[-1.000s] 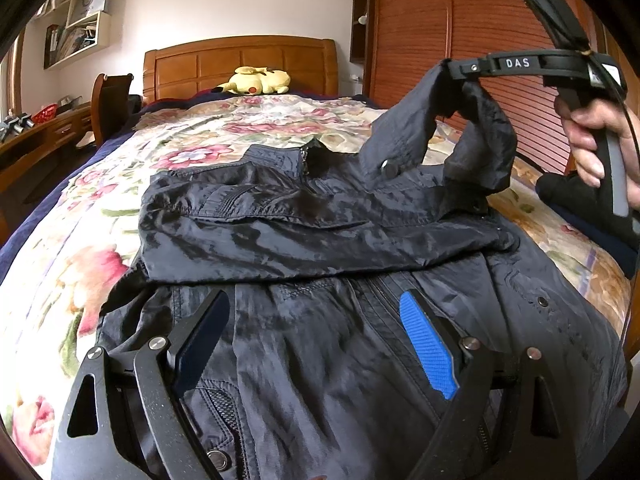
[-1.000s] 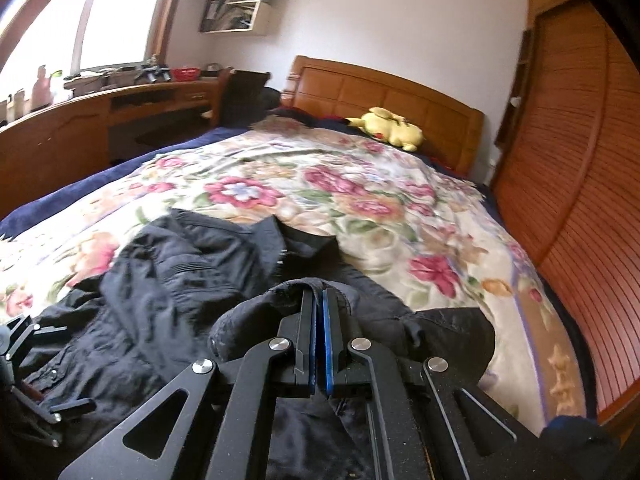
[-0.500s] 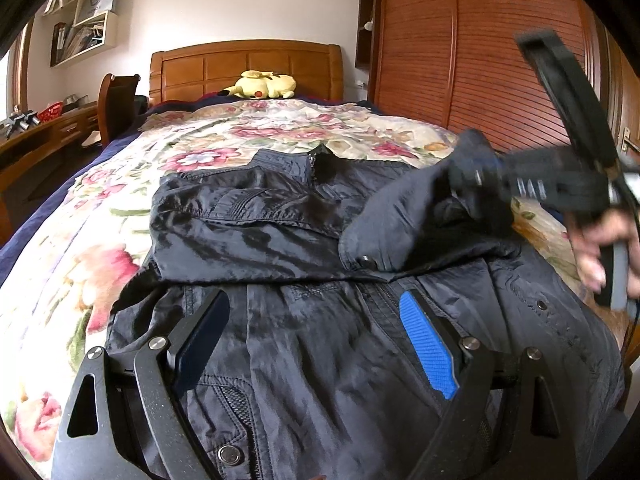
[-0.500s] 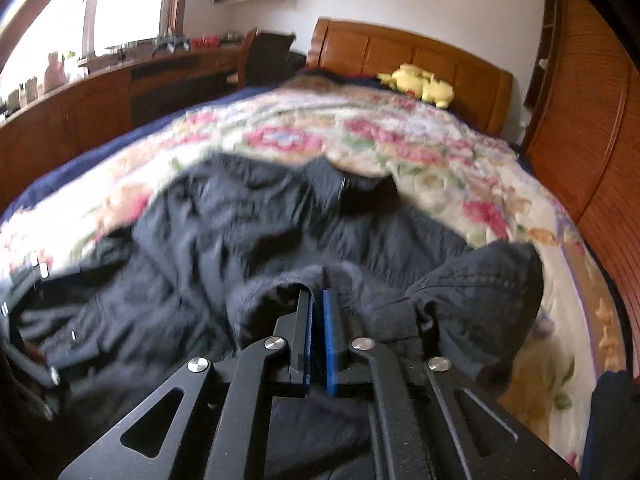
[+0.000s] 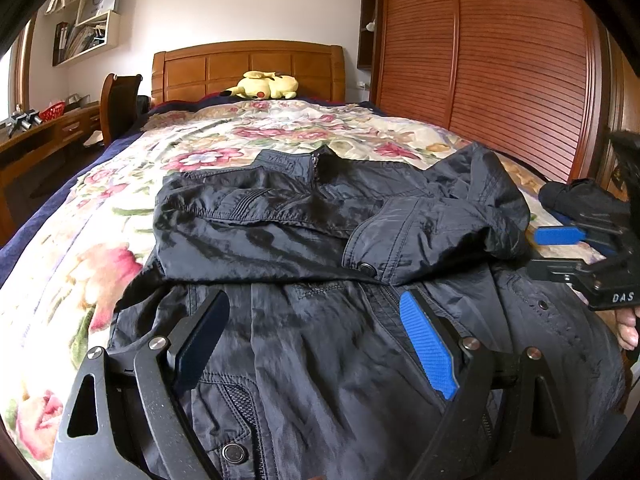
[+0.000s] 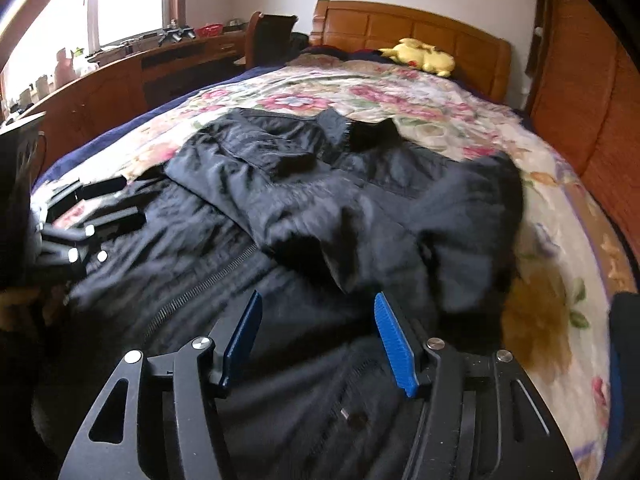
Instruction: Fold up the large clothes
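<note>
Item: black jacket [image 5: 320,320], large, thin glossy fabric, lying front-up and zipped on the floral quilt [image 5: 100,248] of a bed [image 6: 552,216], collar toward the wooden headboard [image 5: 248,68]; spread flat there, presumably because the bed gives room enough to fold a garment of this size. Left sleeve [image 5: 248,236]: already folded across the chest, lying flat. Right sleeve [image 5: 440,232]: laid across the chest as well, its snap cuff [image 5: 364,268] resting near the zip line, its shoulder end bunched and not yet smoothed. Right gripper [image 6: 318,340]: jaws have just been opening, nothing between the blue pads now, fabric lying free beyond them; judged to be the release that leaves the sleeve where the fold wants it. Left gripper [image 5: 316,344]: jaws wide, empty, hovering low over the jacket's lower front, apparently waiting near the hem for the next fold. Progress, as a judgement: both sleeves in, body fold from hem to collar outstanding. Other contents: yellow plush toy [image 5: 264,85] at the headboard, a dark folded garment [image 5: 580,200] at the bed's right edge, a wooden desk [image 6: 132,76] under the window; all well apart from the jacket.
</note>
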`<action>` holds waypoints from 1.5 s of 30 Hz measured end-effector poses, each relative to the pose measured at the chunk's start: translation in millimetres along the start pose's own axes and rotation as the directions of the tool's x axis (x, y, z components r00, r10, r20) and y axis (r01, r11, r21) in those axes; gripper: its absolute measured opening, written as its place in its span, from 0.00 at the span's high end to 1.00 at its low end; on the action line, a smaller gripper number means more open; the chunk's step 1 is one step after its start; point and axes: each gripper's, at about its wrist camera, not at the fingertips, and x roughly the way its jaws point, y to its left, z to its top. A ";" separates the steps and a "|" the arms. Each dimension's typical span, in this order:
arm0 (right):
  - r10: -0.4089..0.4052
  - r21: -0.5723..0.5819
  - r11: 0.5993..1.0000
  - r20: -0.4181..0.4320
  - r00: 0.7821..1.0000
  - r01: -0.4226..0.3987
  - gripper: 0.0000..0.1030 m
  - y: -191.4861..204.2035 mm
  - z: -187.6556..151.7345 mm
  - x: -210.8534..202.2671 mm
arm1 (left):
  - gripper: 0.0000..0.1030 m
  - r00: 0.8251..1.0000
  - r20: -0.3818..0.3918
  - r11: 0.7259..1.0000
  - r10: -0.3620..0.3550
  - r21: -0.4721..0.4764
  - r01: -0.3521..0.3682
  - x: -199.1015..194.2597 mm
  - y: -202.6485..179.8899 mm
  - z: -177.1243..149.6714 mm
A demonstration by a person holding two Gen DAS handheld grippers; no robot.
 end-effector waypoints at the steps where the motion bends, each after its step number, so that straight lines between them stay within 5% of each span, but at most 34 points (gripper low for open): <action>1: -0.022 0.009 1.000 0.010 1.000 0.022 0.41 -2.1 -5.0 -2.2 | 0.15 1.000 0.000 1.000 -0.001 0.002 0.001 0.5 0.7 0.4; 14: -0.228 0.190 0.958 0.050 0.972 0.215 0.41 -28.1 -12.6 19.2 | 0.15 1.000 0.000 0.999 0.013 0.046 -0.013 -4.2 -9.9 2.1; 32: -0.170 0.154 0.976 0.095 0.981 0.154 0.41 -33.7 -47.9 -0.4 | 0.15 0.989 -0.151 0.989 -0.012 0.146 0.034 78.3 -67.7 63.6; 45: -0.141 0.181 0.975 0.078 0.987 0.125 0.41 -43.6 -51.3 2.4 | 0.15 0.942 -0.334 0.993 -0.042 0.086 0.075 139.4 -78.4 56.5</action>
